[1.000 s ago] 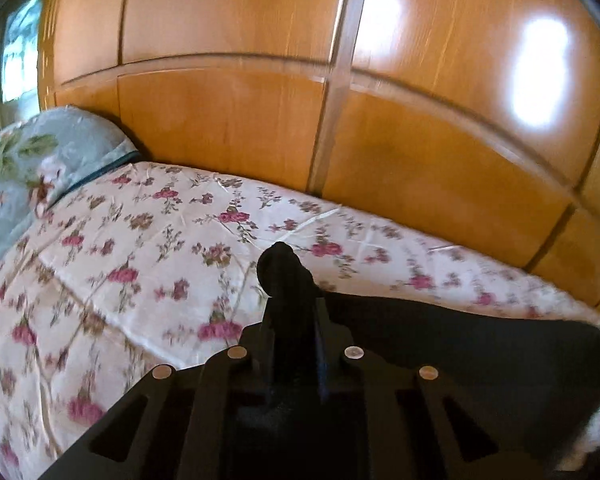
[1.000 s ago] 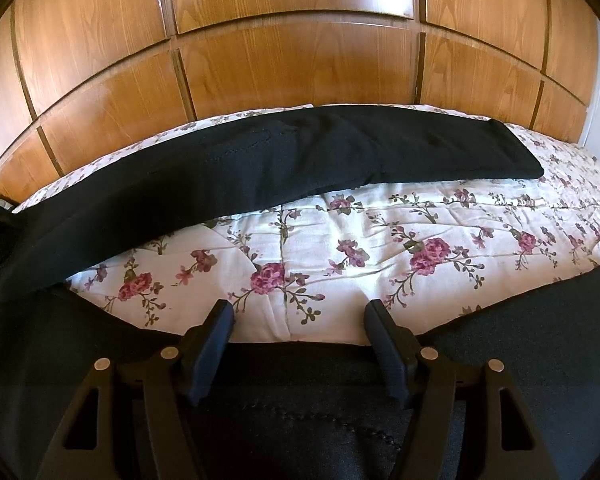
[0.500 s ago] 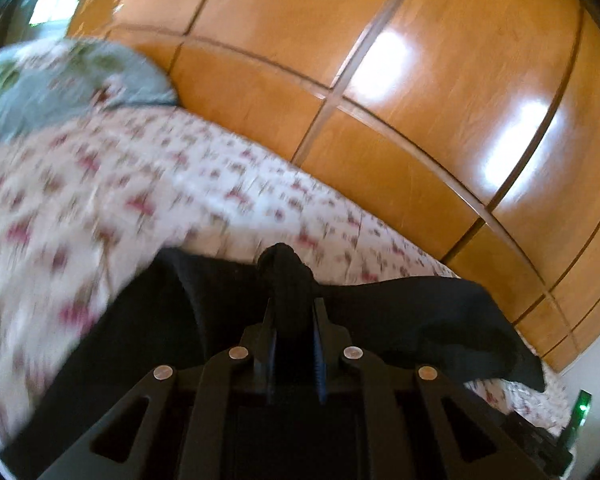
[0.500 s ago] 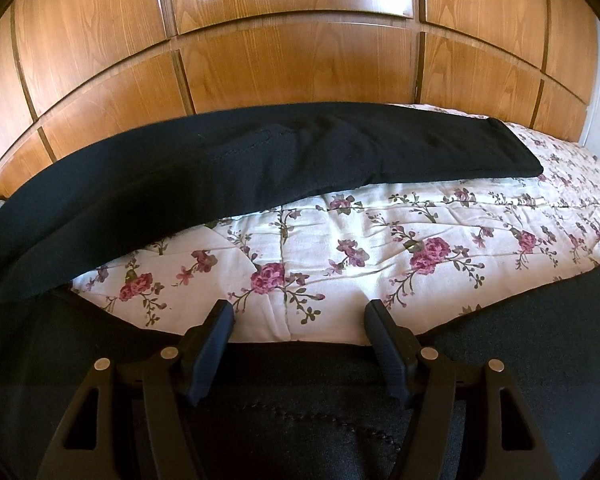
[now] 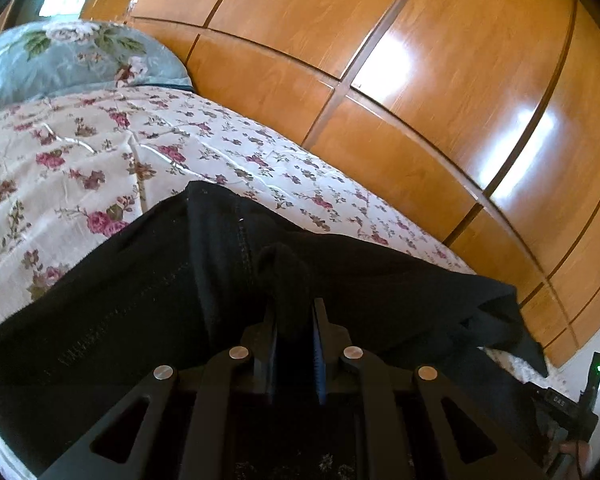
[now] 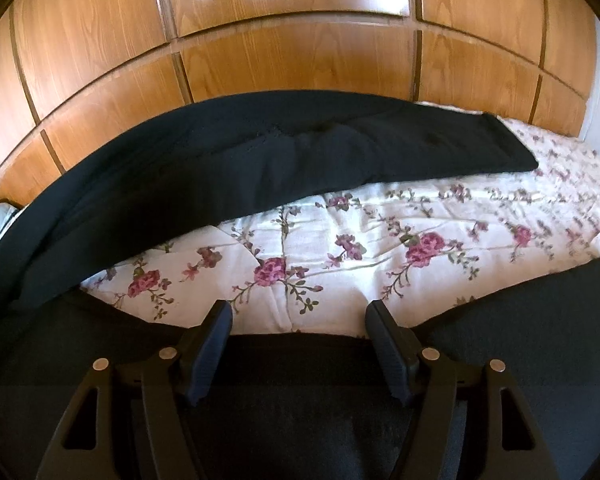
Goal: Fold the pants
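Black pants (image 6: 260,160) lie on a floral bed sheet (image 6: 380,240), one leg stretched along the far side by the wooden wall, the other leg (image 6: 540,312) near the front right. My left gripper (image 5: 292,312) is shut on a bunched fold of the pants (image 5: 140,300) and holds it lifted over the bed. My right gripper (image 6: 300,320) is open, its fingers (image 6: 212,332) resting over the pants' near edge, with nothing between them.
Glossy wooden panels (image 5: 420,100) run along the far side of the bed. A blue floral pillow (image 5: 72,56) lies at the bed's left end. The other gripper's handle with a green light (image 5: 580,392) shows at the lower right of the left wrist view.
My left gripper has carried the pinched pants fabric across, so the far leg now covers more of the bed's far side. My right gripper has stayed open and still.
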